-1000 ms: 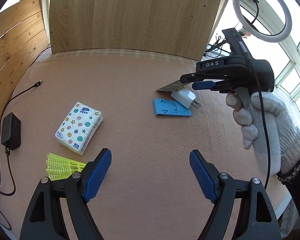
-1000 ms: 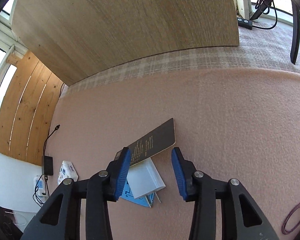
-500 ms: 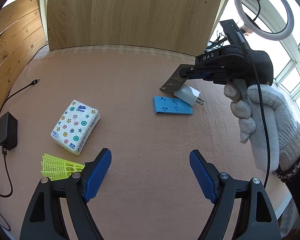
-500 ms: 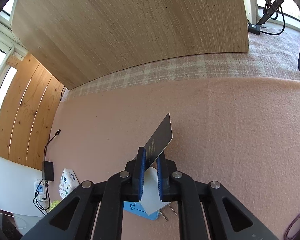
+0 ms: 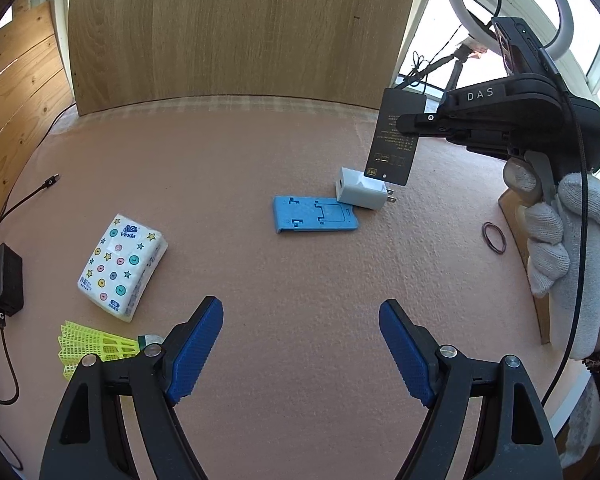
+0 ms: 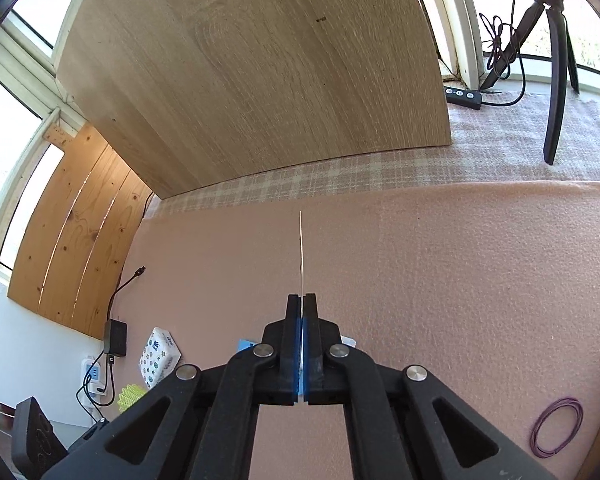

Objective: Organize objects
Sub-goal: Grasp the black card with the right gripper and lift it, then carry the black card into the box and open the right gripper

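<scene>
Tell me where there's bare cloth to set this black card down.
Bare cloth lies between the blue stand and the tissue pack, and toward the wooden board. The charger crowds the stand; the shuttlecock crowds the tissue pack.

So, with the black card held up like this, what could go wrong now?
1. The right gripper pinches the thin black card only near one edge, so it may pivot or slip out.
2. The card hangs just above the white charger and blue stand; swinging low could knock them.
</scene>
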Demonstrator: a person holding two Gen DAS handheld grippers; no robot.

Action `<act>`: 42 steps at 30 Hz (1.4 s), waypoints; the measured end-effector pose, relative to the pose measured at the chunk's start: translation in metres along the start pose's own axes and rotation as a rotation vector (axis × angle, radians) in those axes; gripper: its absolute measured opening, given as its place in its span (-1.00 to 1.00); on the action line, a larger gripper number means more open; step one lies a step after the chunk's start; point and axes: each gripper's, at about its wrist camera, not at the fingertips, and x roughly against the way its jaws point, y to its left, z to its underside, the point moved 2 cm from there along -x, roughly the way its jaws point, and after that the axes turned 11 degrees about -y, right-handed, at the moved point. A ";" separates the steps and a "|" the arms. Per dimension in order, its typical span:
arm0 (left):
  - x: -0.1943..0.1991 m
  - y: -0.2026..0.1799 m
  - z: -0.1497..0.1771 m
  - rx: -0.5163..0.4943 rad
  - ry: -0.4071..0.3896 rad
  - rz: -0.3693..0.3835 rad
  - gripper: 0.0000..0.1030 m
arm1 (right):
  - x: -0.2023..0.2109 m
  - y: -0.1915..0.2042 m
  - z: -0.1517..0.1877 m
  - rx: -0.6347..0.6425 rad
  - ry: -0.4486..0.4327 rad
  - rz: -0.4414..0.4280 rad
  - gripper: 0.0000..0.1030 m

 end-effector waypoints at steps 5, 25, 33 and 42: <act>-0.003 -0.017 -0.001 -0.029 0.005 0.022 0.61 | 0.039 -0.024 0.006 -0.011 -0.041 0.022 -0.99; -0.021 -0.094 0.000 -0.144 0.027 0.107 0.61 | 0.229 -0.158 0.067 -0.170 -0.211 0.262 -0.99; -0.027 -0.110 0.001 -0.156 0.033 0.128 0.61 | 0.258 -0.195 0.096 -0.232 -0.208 0.323 -0.99; -0.023 -0.121 0.002 -0.171 0.027 0.141 0.61 | 0.264 -0.202 0.102 -0.230 -0.200 0.354 -0.48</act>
